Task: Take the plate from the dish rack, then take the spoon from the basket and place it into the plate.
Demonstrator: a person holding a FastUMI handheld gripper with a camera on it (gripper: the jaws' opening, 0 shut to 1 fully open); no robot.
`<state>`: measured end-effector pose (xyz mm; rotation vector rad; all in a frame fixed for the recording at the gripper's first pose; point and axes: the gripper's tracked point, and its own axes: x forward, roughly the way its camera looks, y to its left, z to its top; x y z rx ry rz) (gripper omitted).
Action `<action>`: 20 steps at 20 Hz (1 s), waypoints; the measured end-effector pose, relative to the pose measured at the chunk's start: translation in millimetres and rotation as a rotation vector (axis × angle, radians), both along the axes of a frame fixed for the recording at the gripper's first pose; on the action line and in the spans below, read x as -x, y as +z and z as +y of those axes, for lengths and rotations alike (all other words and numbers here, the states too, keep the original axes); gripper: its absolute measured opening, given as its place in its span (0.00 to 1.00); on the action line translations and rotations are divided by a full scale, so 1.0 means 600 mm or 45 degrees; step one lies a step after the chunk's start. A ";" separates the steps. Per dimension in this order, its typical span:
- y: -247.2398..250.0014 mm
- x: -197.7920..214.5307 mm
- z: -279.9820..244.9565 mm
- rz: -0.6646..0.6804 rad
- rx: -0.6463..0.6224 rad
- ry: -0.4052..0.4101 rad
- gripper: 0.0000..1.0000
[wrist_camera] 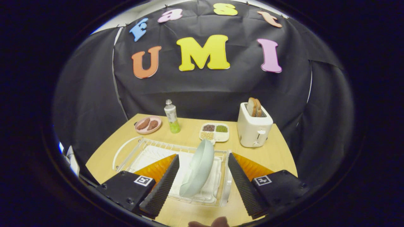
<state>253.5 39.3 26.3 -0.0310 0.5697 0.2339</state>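
The gripper (202,176) hangs with its fingers spread wide and nothing between the pads; the plate (198,170) stands on edge between them, propped in the dish rack (221,186). The plate looks like glazed ceramic, pale green: stiff, probably smooth and slippery, with some weight, and likely to chip if it knocks the wires. The upper rim seems the best place to pinch, one finger on each face. The rack sits on the wooden table (277,151). Beyond it are a divided snack tray (215,131), a bottle (172,117), a pink dish (148,124) and a toaster (254,126).
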 end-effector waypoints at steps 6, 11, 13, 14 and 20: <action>-0.071 -0.055 0.016 0.202 -0.007 -0.038 1.00; -0.125 -0.070 0.063 0.367 -0.049 -0.019 0.99; -0.138 -0.072 0.069 0.412 -0.052 -0.041 0.96; -0.142 -0.072 0.071 0.427 -0.051 -0.044 0.95; -0.165 -0.065 0.066 0.517 -0.002 -0.136 0.72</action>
